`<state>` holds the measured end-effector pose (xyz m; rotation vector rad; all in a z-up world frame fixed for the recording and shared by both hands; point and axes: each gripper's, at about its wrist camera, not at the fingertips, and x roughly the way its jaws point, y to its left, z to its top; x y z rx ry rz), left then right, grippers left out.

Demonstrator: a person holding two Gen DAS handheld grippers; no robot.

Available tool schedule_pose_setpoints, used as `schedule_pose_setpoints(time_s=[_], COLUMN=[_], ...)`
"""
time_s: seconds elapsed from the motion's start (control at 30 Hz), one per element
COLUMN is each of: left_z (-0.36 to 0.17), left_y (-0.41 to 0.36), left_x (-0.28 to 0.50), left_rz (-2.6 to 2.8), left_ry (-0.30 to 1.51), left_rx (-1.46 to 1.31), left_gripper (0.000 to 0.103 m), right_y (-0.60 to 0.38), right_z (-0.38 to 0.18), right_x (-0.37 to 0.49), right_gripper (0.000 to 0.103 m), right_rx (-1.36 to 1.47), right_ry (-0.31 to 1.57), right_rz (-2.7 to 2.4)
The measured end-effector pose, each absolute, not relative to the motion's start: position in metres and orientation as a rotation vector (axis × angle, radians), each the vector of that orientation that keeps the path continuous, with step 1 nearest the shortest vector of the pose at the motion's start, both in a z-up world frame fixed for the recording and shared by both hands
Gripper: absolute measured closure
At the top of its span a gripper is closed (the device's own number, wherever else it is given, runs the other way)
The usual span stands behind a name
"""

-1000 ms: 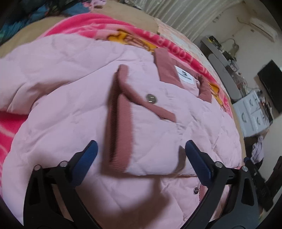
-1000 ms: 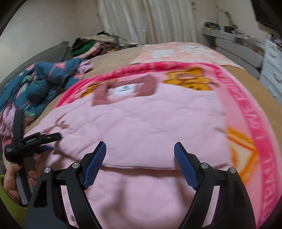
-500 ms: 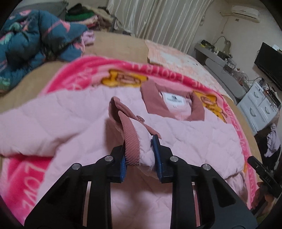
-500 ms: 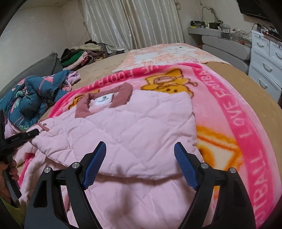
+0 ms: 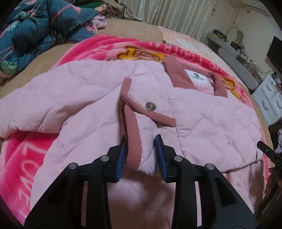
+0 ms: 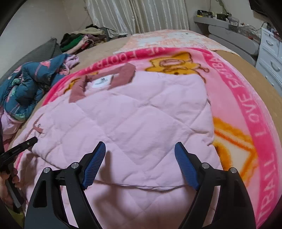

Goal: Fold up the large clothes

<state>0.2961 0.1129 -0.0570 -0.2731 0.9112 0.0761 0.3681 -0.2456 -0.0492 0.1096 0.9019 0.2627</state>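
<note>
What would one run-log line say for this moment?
step: fold pink jacket | left gripper: shut on corduroy cuff | right gripper: open, above folded hem | surface: pink blanket

bedroom: bed (image 6: 250, 67), curtains (image 6: 137, 15), dresser (image 6: 269, 51).

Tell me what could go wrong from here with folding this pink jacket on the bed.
The left gripper pinches only the ribbed cuff of the sleeve, near its end, so the thick quilted fabric might slip out when pulled. The right gripper hangs open above the pink jacket, holding nothing, so the folded body could drag or unfold with the sleeve. The jacket might also bunch the fleece blanket under it.
</note>
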Motion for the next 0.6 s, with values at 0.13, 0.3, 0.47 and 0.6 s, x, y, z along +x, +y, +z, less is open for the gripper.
schedule_pose_setpoints(time_s=[0.13,0.3,0.47,0.6], left_z=[-0.061,-0.062,-0.058,-0.052], left_y=[0.115,0.122,0.130,0.134], left_x=[0.292,0.288,0.281,0.276], left_rz=[0.072,0.068,0.061,0.052], left_ry=[0.909,0.907,0.897,0.888], left_rx=[-0.272,-0.282,-0.286,-0.291], left_gripper=[0.071,0.060,0.044,0.029], right_y=[-0.241,-0.237,-0.235,-0.230], right_z=[-0.063,-0.068,-0.063,-0.059], right_x=[0.371,0.368,0.359,0.355], right_gripper=[0.023,0.023,0.018,0.010], right_rx=[0.065,0.031,0.022,0.025], right_ry=[0.923,0.913,0.902,0.907], right_rz=[0.237,0.208,0.192,0.178])
